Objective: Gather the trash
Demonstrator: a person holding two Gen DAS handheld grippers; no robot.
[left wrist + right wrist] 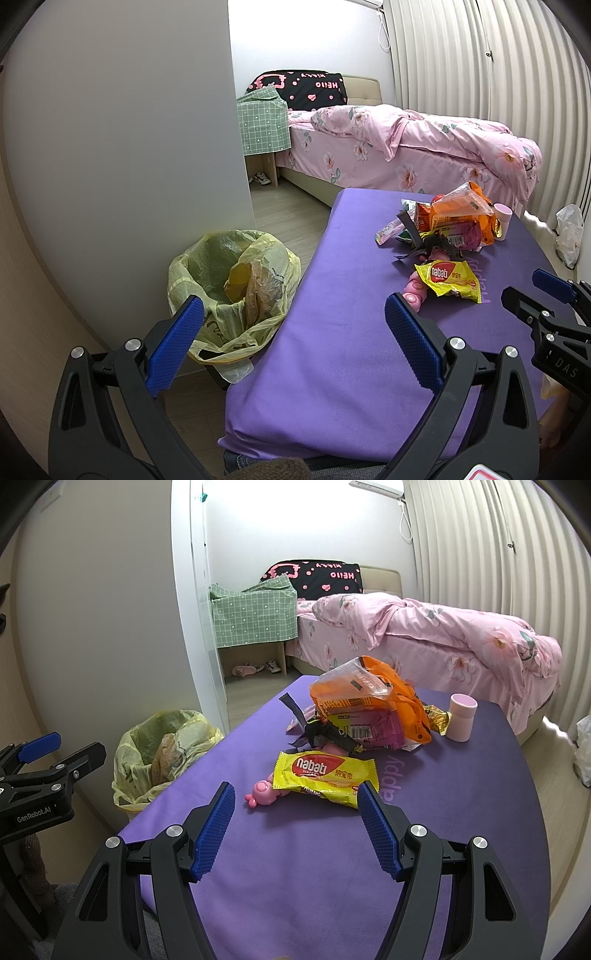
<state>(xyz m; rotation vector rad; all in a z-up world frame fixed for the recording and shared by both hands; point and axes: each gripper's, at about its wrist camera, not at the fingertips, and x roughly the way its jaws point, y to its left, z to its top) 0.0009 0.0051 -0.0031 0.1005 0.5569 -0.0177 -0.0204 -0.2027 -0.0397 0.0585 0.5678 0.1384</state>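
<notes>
A: Where does everything sit, taking the table (pixel 295 867) as the landmark?

B: On its far half lies a heap of wrappers (pixel 369 716). A cup (pixel 461 718) stands upright on the table just right of the heap. The nabati wrapper (pixel 325 775) lies on the table on the near side of the heap, partly over a toy (pixel 263 792) that pokes out at its left.

A: And off the table?

B: The bin (pixel 232 291) stands on the floor against the table's left edge, with a bag lining it. The bed (pixel 424 642) lies behind the table's far end. A bag (pixel 569 232) sits on the floor beyond the table's right side.
</notes>
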